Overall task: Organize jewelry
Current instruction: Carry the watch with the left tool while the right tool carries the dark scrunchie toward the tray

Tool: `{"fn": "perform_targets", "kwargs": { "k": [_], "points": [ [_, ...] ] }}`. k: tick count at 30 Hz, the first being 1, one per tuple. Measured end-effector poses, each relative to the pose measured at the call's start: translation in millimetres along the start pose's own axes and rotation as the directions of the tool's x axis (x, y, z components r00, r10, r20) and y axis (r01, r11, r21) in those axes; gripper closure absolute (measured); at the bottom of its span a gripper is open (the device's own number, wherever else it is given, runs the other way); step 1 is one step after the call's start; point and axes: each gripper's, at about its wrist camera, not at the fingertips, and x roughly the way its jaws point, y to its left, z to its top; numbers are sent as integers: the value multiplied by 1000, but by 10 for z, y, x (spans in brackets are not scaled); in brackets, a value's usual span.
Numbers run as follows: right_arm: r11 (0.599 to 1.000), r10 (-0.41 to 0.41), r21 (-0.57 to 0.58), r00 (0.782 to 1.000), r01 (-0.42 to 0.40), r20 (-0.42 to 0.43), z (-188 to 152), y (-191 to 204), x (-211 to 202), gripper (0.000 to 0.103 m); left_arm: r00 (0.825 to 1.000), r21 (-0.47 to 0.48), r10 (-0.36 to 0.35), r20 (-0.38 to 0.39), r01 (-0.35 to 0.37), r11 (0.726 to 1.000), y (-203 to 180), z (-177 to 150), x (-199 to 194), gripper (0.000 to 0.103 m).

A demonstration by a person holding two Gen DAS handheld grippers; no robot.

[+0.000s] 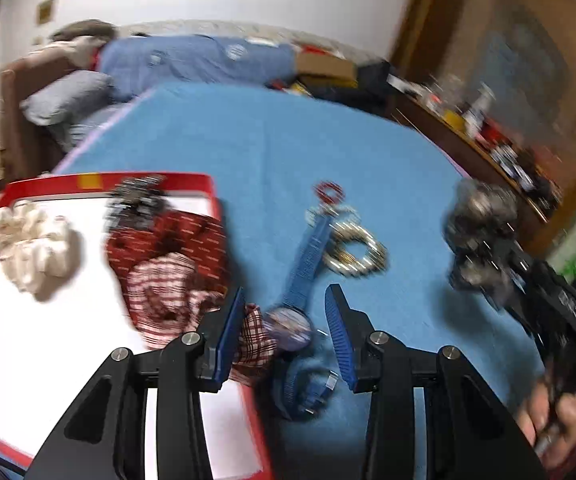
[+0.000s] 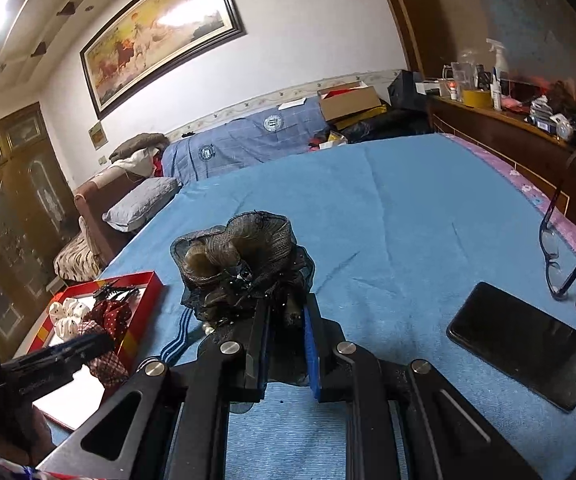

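My left gripper (image 1: 285,300) is open just above a blue watch (image 1: 294,320) that lies on the blue bedspread beside a red-rimmed tray (image 1: 191,180). The tray holds a white scrunchie (image 1: 33,248), red and plaid hair ties (image 1: 167,264) and a black clip (image 1: 137,194). A gold bracelet (image 1: 356,250) and a red ring piece (image 1: 330,193) lie beyond the watch. My right gripper (image 2: 285,304) is shut on a black lace hair bow (image 2: 243,264) and holds it above the bed; it also shows in the left wrist view (image 1: 480,236).
A black phone (image 2: 518,344) and blue-framed glasses (image 2: 554,252) lie on the bedspread at right. A wooden cabinet (image 2: 508,136) with clutter runs along the right edge. A sofa with pillows (image 2: 143,200) stands beyond the bed at left.
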Motion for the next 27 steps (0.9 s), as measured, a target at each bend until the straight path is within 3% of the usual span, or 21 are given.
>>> {"fn": "perform_targets", "kwargs": {
  "k": [4, 9, 17, 21, 23, 24, 26, 27],
  "points": [
    [1000, 17, 17, 1000, -17, -10, -26, -47, 25, 87, 998, 95, 51, -43, -47, 994, -250, -47, 129, 48],
    [999, 31, 14, 999, -31, -10, -46, -77, 32, 87, 989, 197, 117, -93, -96, 976, -433, -146, 307, 48],
    [998, 64, 13, 998, -64, -12, -46, -101, 58, 86, 968, 243, 217, -122, -183, 953, -476, -207, 501, 49],
    [997, 72, 5, 997, -72, -16, -65, -76, 76, 86, 955, 321, 275, -110, -228, 919, -606, -276, 599, 38],
    [997, 76, 10, 997, -76, -19, -65, -82, 86, 86, 954, 319, 287, -92, -244, 916, -656, -276, 590, 46],
    [997, 76, 15, 997, -76, -18, -62, -100, 87, 86, 957, 310, 279, -82, -241, 920, -687, -282, 563, 59],
    [997, 73, 27, 997, -73, -12, -47, -162, 84, 86, 977, 289, 175, -120, -134, 948, -769, -296, 515, 87],
    [997, 70, 34, 997, -70, -8, -37, -184, 81, 86, 974, 248, 77, -212, -22, 969, -818, -341, 558, 96]
  ]
}}
